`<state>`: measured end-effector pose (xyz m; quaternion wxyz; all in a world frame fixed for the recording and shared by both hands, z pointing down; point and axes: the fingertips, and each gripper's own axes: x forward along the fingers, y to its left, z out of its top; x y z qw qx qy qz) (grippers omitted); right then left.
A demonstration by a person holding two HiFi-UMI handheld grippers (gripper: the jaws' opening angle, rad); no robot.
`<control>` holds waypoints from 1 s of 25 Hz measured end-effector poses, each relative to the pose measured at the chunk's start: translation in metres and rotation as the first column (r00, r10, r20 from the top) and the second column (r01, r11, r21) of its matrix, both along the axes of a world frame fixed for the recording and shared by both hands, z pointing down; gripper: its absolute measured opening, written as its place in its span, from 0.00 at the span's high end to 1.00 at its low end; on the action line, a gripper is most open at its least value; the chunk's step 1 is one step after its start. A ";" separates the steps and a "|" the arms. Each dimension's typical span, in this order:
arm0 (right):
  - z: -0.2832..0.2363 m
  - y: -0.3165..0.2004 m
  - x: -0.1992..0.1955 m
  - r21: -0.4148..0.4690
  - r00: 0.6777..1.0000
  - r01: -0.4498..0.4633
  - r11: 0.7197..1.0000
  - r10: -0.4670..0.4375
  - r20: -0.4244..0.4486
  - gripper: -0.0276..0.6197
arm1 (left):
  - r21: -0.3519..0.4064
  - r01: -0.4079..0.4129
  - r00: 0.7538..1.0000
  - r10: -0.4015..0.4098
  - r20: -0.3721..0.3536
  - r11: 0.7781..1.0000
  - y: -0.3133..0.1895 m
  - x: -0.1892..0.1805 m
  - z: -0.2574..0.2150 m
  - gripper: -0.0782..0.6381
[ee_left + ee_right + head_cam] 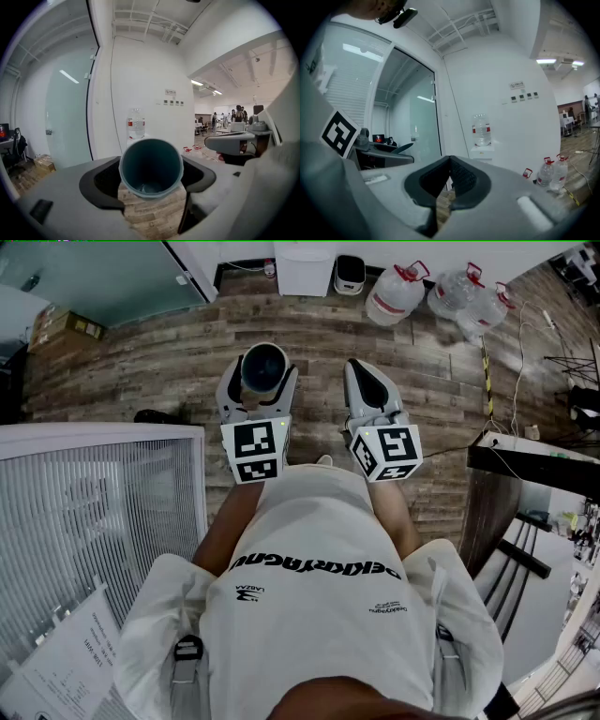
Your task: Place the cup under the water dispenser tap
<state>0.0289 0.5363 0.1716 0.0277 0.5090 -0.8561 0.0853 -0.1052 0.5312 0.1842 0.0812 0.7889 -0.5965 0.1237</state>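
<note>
Empty teal cup gripped in left tongs, water dispenser well ahead.

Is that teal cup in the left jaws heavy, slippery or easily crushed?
The cup looks empty, so probably light. Its wall seems thin and smooth, so it may flex or slip under a hard squeeze. Round, so likely to roll on its side.
</note>
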 end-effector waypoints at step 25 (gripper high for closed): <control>0.025 -0.014 0.089 0.004 0.999 0.052 0.999 -0.052 0.015 0.96 | -0.011 -0.004 1.000 0.004 0.019 1.000 -0.011 0.107 0.015 0.39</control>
